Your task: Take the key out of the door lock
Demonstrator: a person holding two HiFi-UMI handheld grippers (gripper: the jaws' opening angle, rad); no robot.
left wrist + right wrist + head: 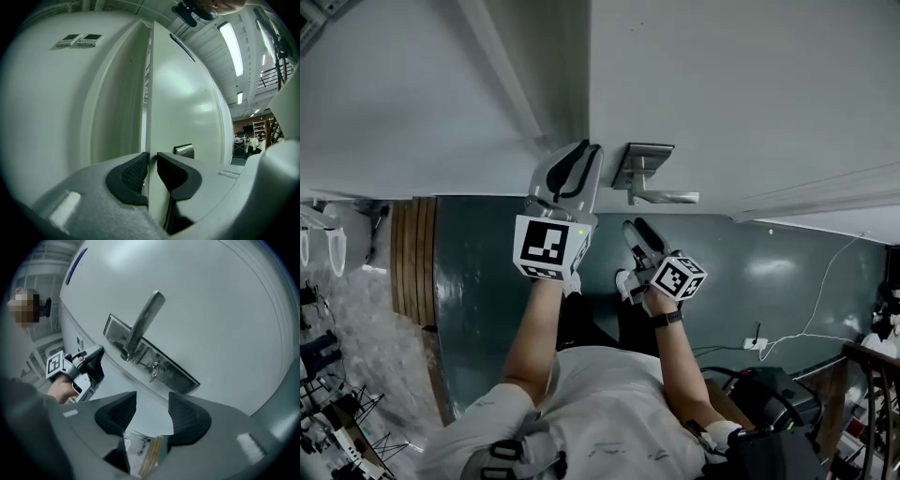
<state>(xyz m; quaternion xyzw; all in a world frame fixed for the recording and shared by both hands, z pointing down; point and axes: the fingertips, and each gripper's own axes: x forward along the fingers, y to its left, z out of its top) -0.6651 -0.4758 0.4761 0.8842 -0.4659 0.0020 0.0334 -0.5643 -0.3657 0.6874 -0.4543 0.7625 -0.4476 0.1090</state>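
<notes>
The white door (722, 103) carries a metal lock plate (642, 161) with a lever handle (667, 197). In the right gripper view a small key (153, 371) sticks out of the lock plate (180, 376), just below the handle (143, 324). My right gripper (152, 404) is open with nothing between its pads, a short way back from the key. In the head view it (636, 228) sits close under the handle. My left gripper (578, 155) is shut on the door's edge (149, 140), one pad on each side (151, 161). It also shows in the right gripper view (89, 364).
A door frame (112, 103) runs beside the door's edge, with two wall switches (79, 41) above. On the dark floor lie wooden boards (412, 253), a white cable (825, 309) to a socket (755, 344), and a black bag (773, 398).
</notes>
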